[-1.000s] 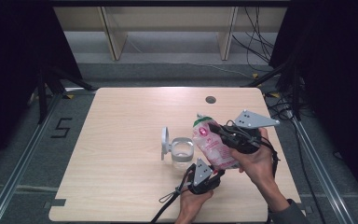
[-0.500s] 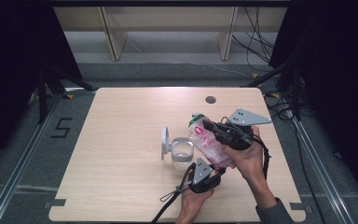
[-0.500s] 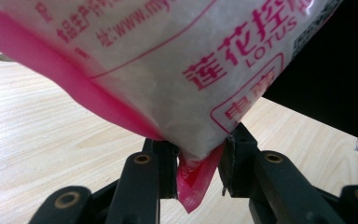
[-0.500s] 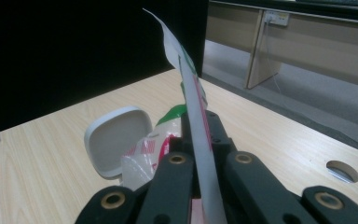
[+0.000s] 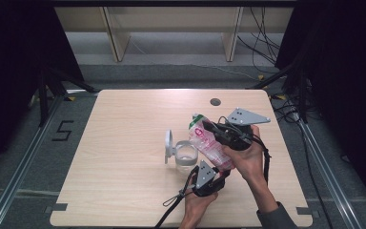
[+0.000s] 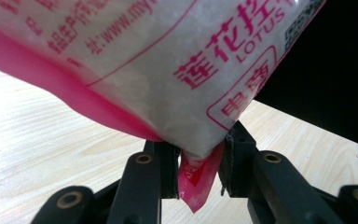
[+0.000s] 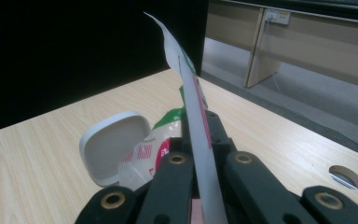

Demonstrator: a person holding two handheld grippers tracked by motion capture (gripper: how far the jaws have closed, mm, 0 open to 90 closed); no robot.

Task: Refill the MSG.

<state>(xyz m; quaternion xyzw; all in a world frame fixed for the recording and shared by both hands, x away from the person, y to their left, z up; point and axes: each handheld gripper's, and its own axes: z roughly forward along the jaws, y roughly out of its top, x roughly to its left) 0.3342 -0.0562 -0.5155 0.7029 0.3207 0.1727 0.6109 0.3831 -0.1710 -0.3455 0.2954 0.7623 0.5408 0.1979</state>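
The bag hung over the table, at three o'clock of the jar. Soft, shifting and heavy with grains, it needed corner holds: left gripper pinched its bottom seam, right gripper clamped its flat top.

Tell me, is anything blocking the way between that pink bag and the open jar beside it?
Nothing visible does. The bag, pinched at opposite ends by the left gripper and the right gripper, hangs tilted just right of the clear jar, whose lid is swung open to the far side.
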